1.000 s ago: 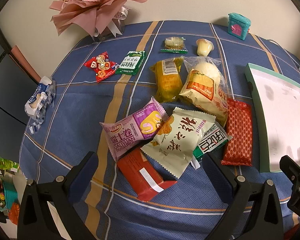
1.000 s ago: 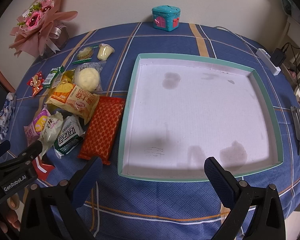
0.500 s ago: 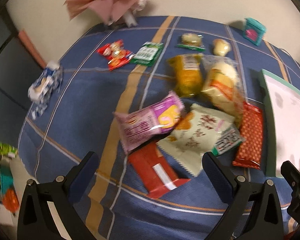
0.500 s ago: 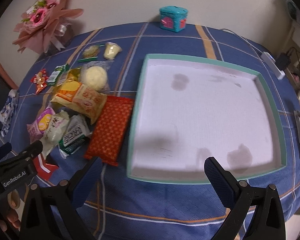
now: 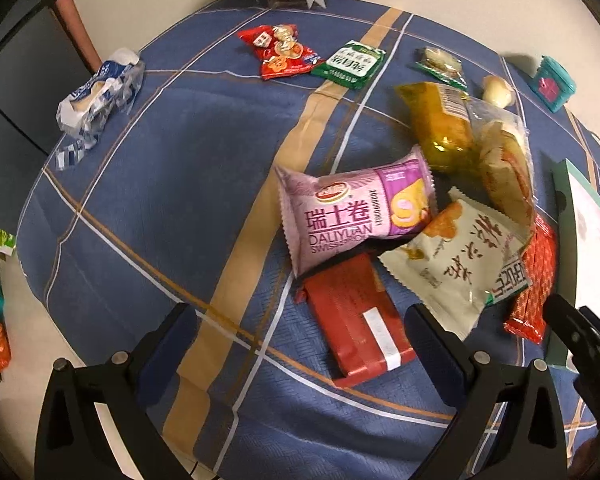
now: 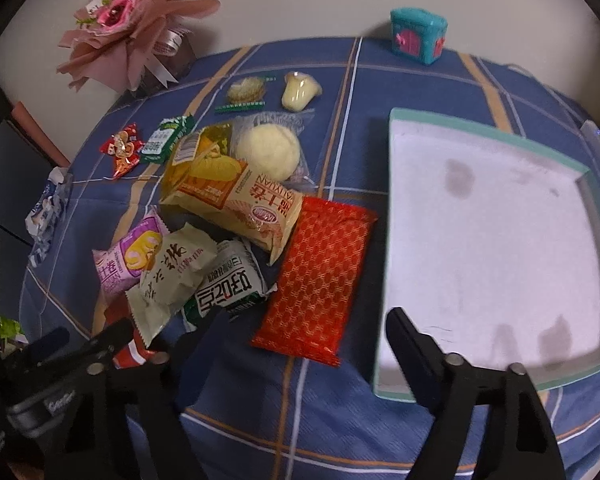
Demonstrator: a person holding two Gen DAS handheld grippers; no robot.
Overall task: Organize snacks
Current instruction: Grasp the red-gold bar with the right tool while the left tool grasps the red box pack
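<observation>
Several snack packs lie in a heap on the blue plaid tablecloth. My left gripper (image 5: 300, 324) is open and empty, low over a dark red pack (image 5: 356, 320), with a pink Swiss-roll pack (image 5: 352, 212) just beyond. A cream pack (image 5: 456, 256) lies to its right. My right gripper (image 6: 304, 324) is open and empty just in front of a red patterned pack (image 6: 320, 276). A teal-rimmed white tray (image 6: 488, 232) lies empty to the right. The left gripper body shows in the right wrist view (image 6: 72, 360).
A pink flower bouquet (image 6: 132, 32) and a teal toy house (image 6: 418, 34) stand at the table's far edge. A crumpled blue-white wrapper (image 5: 100, 96) lies at the left edge. Small packs (image 5: 278, 50) lie at the back.
Both grippers have moved left and lower toward the snack heap. The left now hangs close over the dark red and pink packs; the right has shifted from the tray toward the red patterned pack.
</observation>
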